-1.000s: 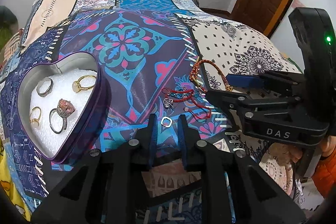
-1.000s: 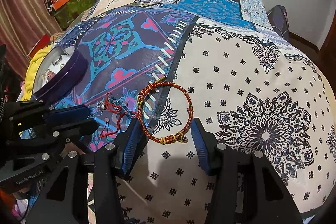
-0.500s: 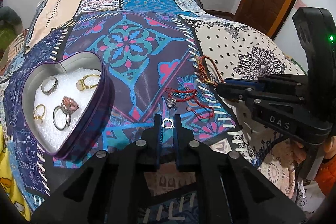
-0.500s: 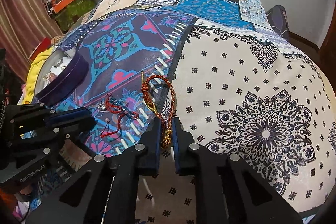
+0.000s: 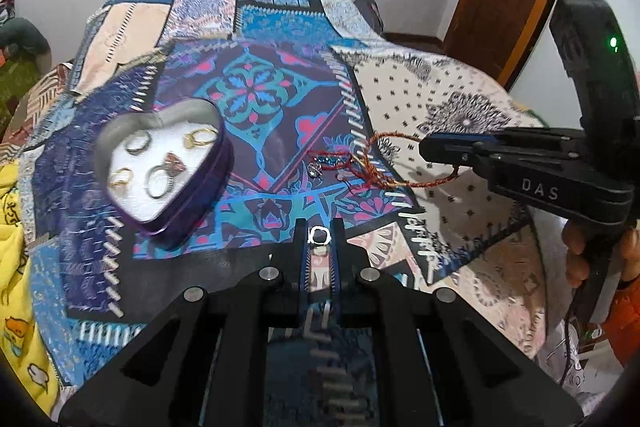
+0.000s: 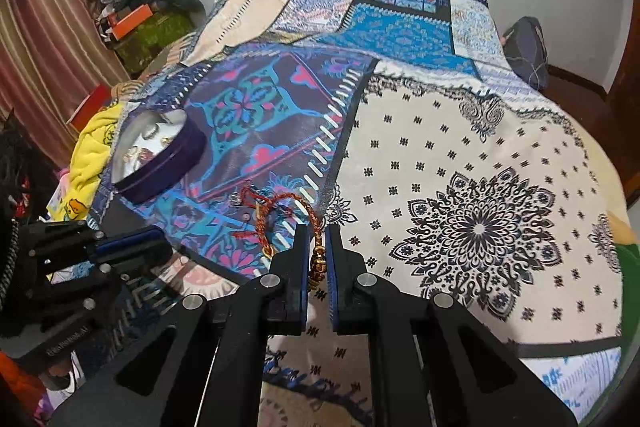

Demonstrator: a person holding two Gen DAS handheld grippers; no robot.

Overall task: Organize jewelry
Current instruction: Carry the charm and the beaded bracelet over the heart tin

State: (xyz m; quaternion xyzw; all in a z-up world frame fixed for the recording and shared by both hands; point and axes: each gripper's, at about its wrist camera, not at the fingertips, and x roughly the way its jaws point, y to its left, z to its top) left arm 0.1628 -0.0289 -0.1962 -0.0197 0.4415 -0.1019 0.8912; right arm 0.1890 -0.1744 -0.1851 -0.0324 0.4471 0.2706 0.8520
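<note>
Pinching a small silver ring (image 5: 319, 235) between nearly closed fingers, the left claw (image 5: 319, 239) hangs over a patchwork bedspread (image 5: 256, 99) covering a bed, with only the ring's width left between the blue-lined pads. The right claw (image 6: 318, 259) is likewise almost shut, clamped on the beaded gold end of a red-and-gold braided bracelet (image 6: 316, 227), whose loop trails off the fingertips onto the bedspread; in the left wrist view that claw (image 5: 430, 149) reaches in from the right, the bracelet (image 5: 400, 183) stretched out from its tip. A red cord bracelet (image 5: 336, 163) with a small silver charm lies just beside the braided one on the bed. Farther left sits a purple heart-shaped tin (image 5: 188, 203), open, with four rings resting on its white foam lining, one of them set with a pink stone (image 5: 174, 159).
</note>
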